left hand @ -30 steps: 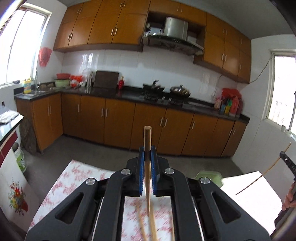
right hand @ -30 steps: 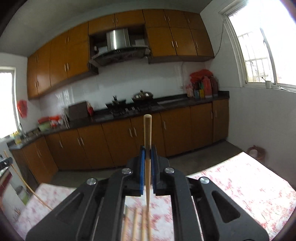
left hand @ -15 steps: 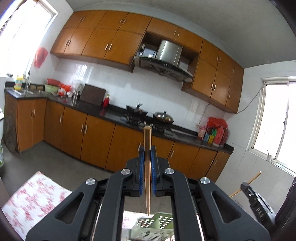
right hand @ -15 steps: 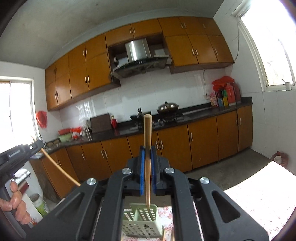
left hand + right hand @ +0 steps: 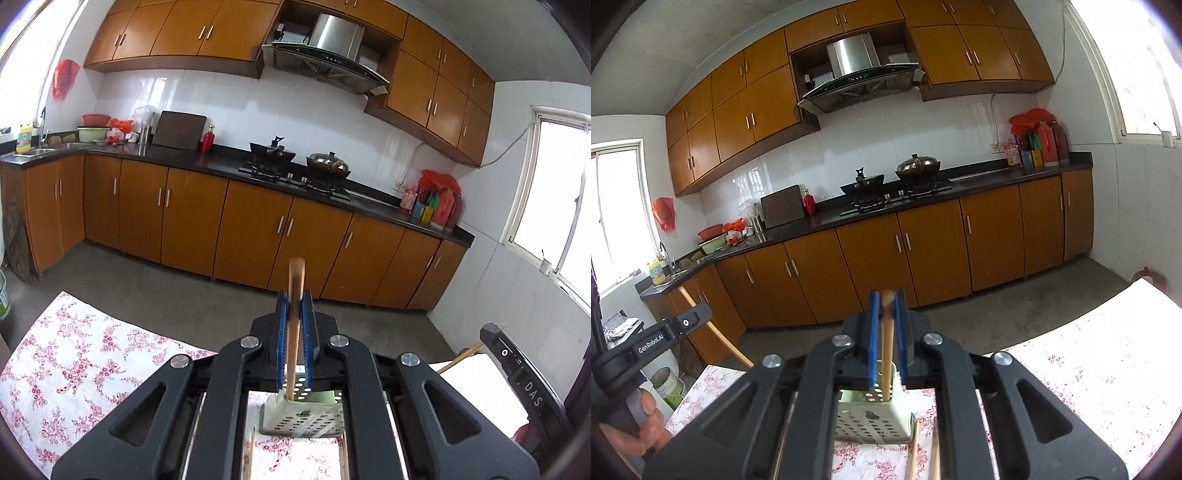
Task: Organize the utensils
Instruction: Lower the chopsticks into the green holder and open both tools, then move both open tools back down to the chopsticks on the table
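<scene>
My left gripper is shut on a wooden chopstick held upright, its lower tip inside the pale green perforated utensil basket on the table. My right gripper is shut on another wooden chopstick, its lower end also in the basket. The right gripper shows at the right edge of the left wrist view; the left gripper shows at the left of the right wrist view. Loose chopsticks lie on the cloth beside the basket.
The table has a white cloth with red flowers. Beyond it are a concrete floor and orange kitchen cabinets with a stove and pots. A bucket stands on the floor at left.
Both grippers have tilted down and come lower over the basket. The chopstick tips, above the basket before, now sit inside it. Both stay shut.
</scene>
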Demonstrator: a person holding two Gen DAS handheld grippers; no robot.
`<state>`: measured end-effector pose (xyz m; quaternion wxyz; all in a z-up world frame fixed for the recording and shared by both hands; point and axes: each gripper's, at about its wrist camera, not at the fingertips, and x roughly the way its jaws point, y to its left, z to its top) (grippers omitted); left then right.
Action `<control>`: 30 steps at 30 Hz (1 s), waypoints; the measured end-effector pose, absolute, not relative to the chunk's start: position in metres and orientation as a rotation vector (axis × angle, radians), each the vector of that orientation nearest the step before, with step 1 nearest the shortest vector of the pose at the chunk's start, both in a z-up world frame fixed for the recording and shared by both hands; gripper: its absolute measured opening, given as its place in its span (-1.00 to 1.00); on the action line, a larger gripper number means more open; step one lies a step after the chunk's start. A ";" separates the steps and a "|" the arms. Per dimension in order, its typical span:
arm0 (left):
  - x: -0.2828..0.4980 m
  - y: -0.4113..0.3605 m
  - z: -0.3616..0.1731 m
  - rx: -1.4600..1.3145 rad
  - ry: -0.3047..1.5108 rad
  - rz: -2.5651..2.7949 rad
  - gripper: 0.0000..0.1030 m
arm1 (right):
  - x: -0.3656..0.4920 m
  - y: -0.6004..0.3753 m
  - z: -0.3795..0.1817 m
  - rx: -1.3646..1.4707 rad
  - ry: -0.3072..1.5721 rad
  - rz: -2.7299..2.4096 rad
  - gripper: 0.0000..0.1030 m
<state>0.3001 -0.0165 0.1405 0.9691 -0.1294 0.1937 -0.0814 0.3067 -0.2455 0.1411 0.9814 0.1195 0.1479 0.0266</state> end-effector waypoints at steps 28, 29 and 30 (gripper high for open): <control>0.222 0.087 -0.004 -0.237 0.730 0.037 -0.08 | 0.246 -0.274 -0.055 0.172 0.838 -0.045 -0.47; 0.221 0.088 -0.009 -0.240 0.742 0.034 -0.08 | 0.247 -0.271 -0.061 0.163 0.848 -0.043 -0.47; 0.221 0.088 -0.013 -0.243 0.752 0.028 -0.08 | 0.249 -0.267 -0.066 0.149 0.862 -0.046 -0.47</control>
